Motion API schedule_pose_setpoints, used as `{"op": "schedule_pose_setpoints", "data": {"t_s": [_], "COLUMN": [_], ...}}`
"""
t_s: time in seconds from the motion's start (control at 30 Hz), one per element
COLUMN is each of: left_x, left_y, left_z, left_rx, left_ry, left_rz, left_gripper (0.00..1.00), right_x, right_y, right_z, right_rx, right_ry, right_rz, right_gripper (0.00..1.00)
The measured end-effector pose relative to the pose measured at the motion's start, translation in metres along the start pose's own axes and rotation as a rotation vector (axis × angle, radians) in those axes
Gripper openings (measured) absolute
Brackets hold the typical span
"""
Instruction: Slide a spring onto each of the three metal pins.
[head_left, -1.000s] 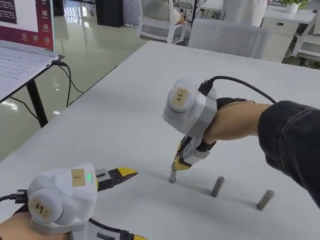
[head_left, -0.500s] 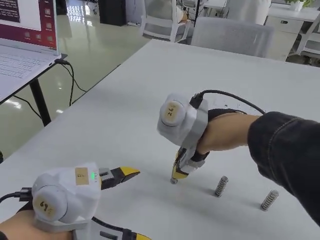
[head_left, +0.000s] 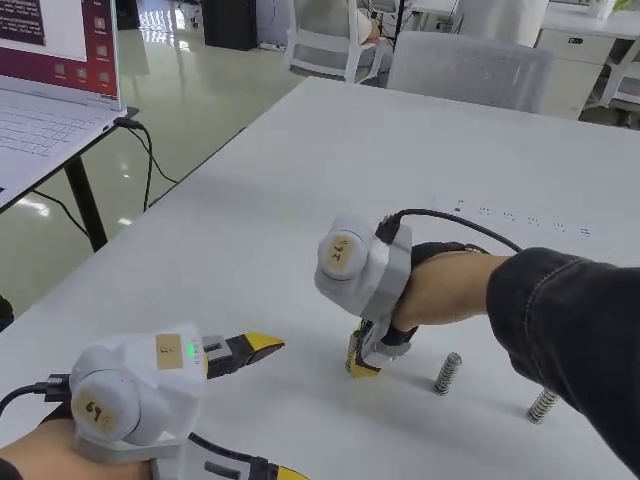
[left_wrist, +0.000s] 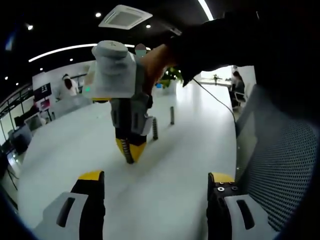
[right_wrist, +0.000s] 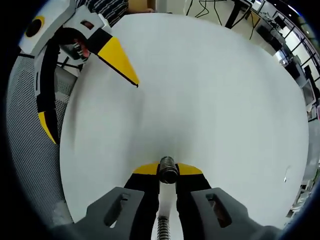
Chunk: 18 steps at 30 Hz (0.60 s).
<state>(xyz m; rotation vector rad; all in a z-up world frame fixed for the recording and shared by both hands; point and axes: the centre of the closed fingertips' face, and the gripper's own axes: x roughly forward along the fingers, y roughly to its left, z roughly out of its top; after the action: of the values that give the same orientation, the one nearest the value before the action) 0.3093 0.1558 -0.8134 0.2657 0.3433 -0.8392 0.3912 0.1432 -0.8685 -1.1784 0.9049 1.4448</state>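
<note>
The big white counter (head_left: 300, 180) carried all the work. The left gripper (head_left: 272, 410) hung low over it with its jaws wide apart. The right gripper (head_left: 362, 362) was clamped on a spring (left_wrist: 128, 151), its tip down at the counter. Beside it, the near spring (head_left: 447, 373) and the far spring (head_left: 542, 405) stood upright, likely on their pins. So two looked done, with one left.

The right gripper (head_left: 362, 364) has a white rounded housing and a grey neck, and its jaws are yellow at the ends. A round beige sticker (head_left: 342, 252) on it reads perhaps "26". A black cable (head_left: 450, 216) leaves its top. To the right of it is a dark sleeve (head_left: 560, 320). To the left of it, the left gripper (head_left: 275, 410) is also white, with a green light (head_left: 188, 350), a second sticker (head_left: 97, 412) marked "69", and black-and-yellow jaws.
</note>
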Motion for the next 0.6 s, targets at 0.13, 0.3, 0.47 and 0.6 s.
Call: {"op": "schedule_pose_setpoints", "data": {"t_s": [0.13,0.3,0.47,0.6], "left_x": [0.001,0.003,0.005,0.006], "left_y": [-0.002,-0.002,-0.002,-0.002], "left_z": [0.001,0.001,0.001,0.003], "left_rx": [0.002,0.004,0.006,0.009], "left_ry": [0.002,0.002,0.004,0.005], "left_rz": [-0.004,-0.009,-0.015,-0.02], "left_gripper": [0.8,0.8,0.8,0.8], "right_x": [-0.002,-0.008,-0.015,-0.022], "right_y": [-0.001,-0.003,-0.004,-0.006], "right_z": [0.001,0.0,-0.007,-0.01], "right_rx": [-0.002,0.005,0.026,0.073], "right_ry": [-0.01,-0.029,-0.041,-0.079], "right_rz": [-0.006,-0.013,-0.019,-0.012], "right_gripper": [0.11,0.15,0.18,0.21]}}
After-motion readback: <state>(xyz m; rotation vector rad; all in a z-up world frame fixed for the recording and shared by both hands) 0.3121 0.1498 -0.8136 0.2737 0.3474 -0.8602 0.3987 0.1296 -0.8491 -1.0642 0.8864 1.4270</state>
